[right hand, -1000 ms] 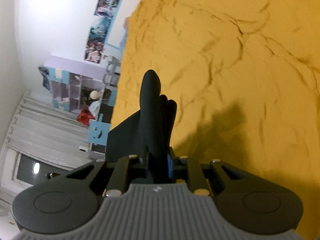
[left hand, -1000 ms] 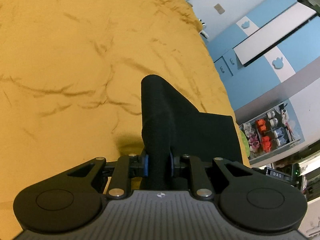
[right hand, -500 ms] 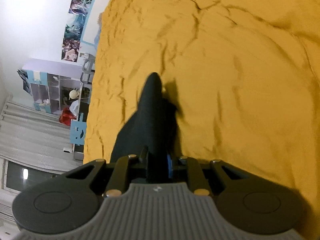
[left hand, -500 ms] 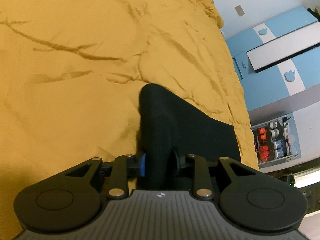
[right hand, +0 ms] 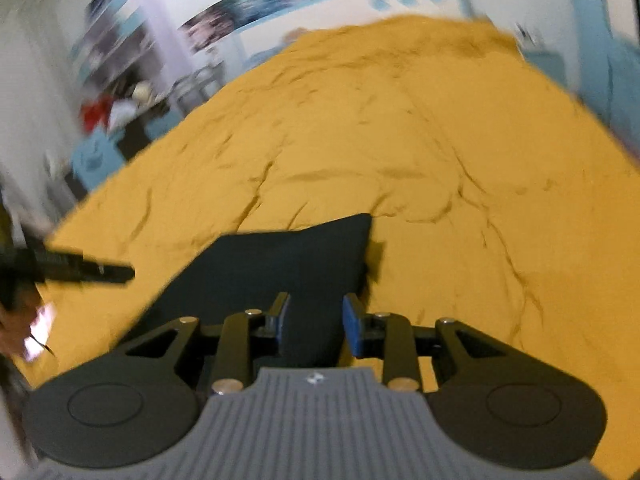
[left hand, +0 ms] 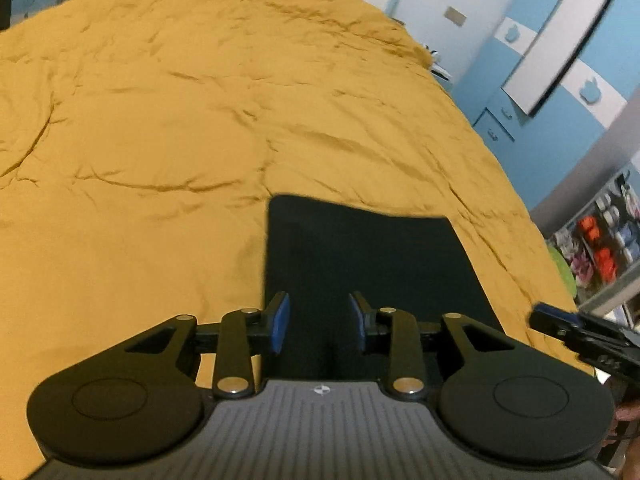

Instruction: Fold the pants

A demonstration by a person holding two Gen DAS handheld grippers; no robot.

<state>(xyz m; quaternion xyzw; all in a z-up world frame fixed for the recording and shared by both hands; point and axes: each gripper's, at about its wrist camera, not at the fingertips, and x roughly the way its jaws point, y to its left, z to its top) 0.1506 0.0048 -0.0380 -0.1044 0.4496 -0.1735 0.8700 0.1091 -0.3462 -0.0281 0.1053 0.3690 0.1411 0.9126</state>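
The black pants [left hand: 372, 256] lie flat as a folded rectangle on the yellow bedspread [left hand: 160, 140]. My left gripper [left hand: 319, 320] hovers over their near left part, open, its blue pads clear of the cloth. The right gripper [left hand: 560, 324] pokes in at the right edge of that view. In the blurred right wrist view the pants [right hand: 288, 264] spread to the left and ahead. My right gripper [right hand: 314, 320] is above their near right corner with its jaws opening; black cloth shows through the gap but the pads do not press on it. The left gripper [right hand: 88, 270] reaches in from the left.
The wrinkled bedspread [right hand: 400, 140] fills both views. A blue and white wardrobe [left hand: 560, 60] and a shelf of small items [left hand: 600, 240] stand past the bed's right side. Shelves [right hand: 112, 60] and posters line the wall at left. A person's hand [right hand: 12, 320] holds the left gripper.
Both grippers were shut on upright folds of the pants; both have let go and drawn back. The pants now lie flat. The right wrist has rolled strongly.
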